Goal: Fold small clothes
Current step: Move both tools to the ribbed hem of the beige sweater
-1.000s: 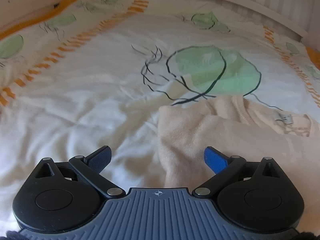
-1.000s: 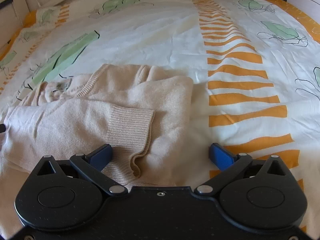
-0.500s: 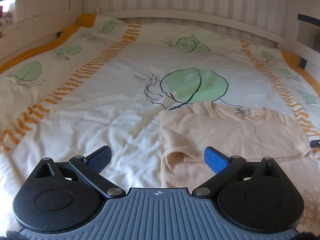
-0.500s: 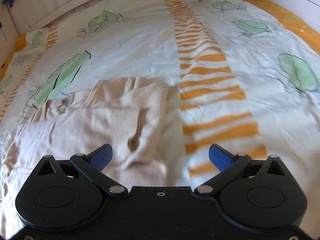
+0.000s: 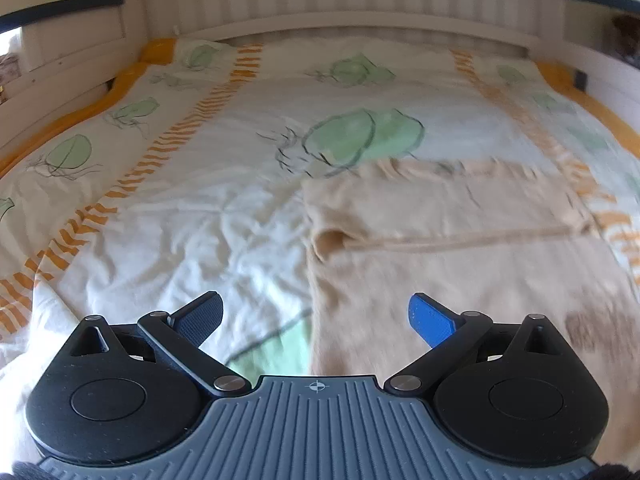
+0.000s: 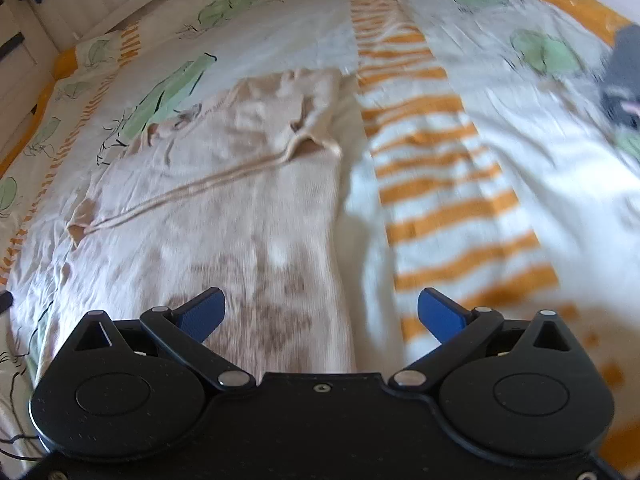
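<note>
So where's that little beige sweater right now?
The sweater lies flat on the bedspread, left of its orange stripes in the right wrist view. In the left wrist view it sits right of centre, below the green leaf print.

No legible text, brand, number or sign in either view.

- Sweater point(image 6: 224, 184): a small neck label point(image 6: 182, 117) sits inside the collar; blurred, its print cannot be read. A brownish motif point(image 6: 256, 300) on the front is a smeared shape with no discernible letters.
- Left gripper point(image 5: 316, 318): a small crosshair mark point(image 5: 317, 387) stands on the grey ribbed housing; a symbol only, no lettering.
- Bedcover point(image 5: 192, 216): printed green leaves and orange bars, purely decorative.
</note>
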